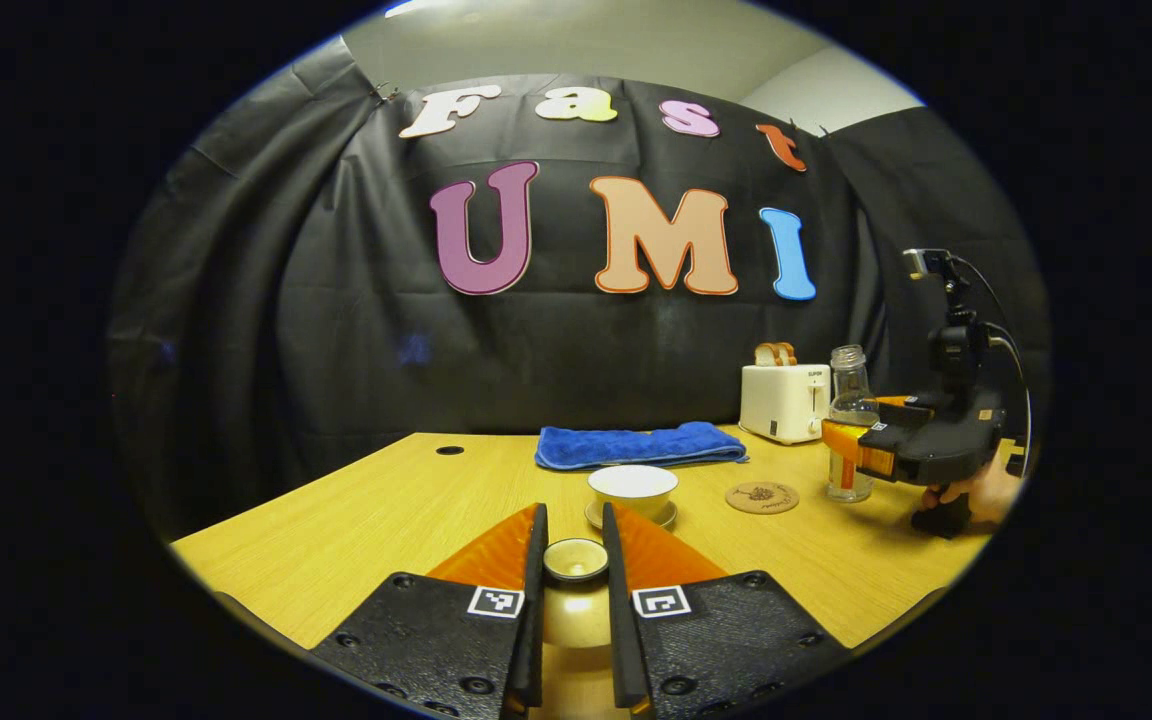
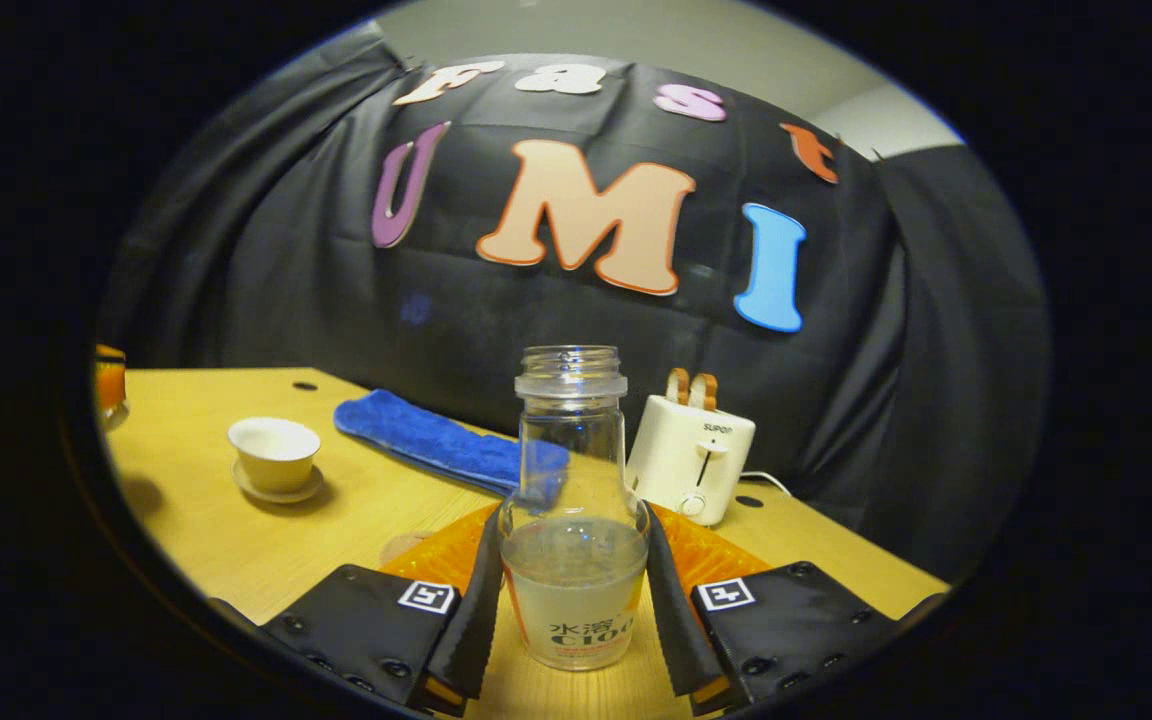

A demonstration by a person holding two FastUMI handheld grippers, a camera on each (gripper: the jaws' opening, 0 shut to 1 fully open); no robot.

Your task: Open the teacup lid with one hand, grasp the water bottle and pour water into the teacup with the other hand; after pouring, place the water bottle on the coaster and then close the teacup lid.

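Note:
My left gripper (image 1: 573,514) is shut on the small round teacup lid (image 1: 576,560), held low over the table's near side. Just beyond it the white teacup (image 1: 633,487) stands uncovered on its saucer; it also sits at the left of the right gripper view (image 2: 274,452). The clear water bottle (image 2: 571,440), uncapped and about a third full, stands upright on the table with my right gripper (image 2: 570,525) shut on its lower body. In the left gripper view the bottle (image 1: 848,385) stands right of the round cork coaster (image 1: 762,497), with the right gripper (image 1: 851,452) and a hand behind it.
A folded blue towel (image 1: 641,445) lies behind the teacup. A white toaster (image 1: 784,402) holding bread slices stands at the back, close behind the bottle, its cord trailing on the wooden table (image 1: 356,520). The black cloth wall closes off the far side.

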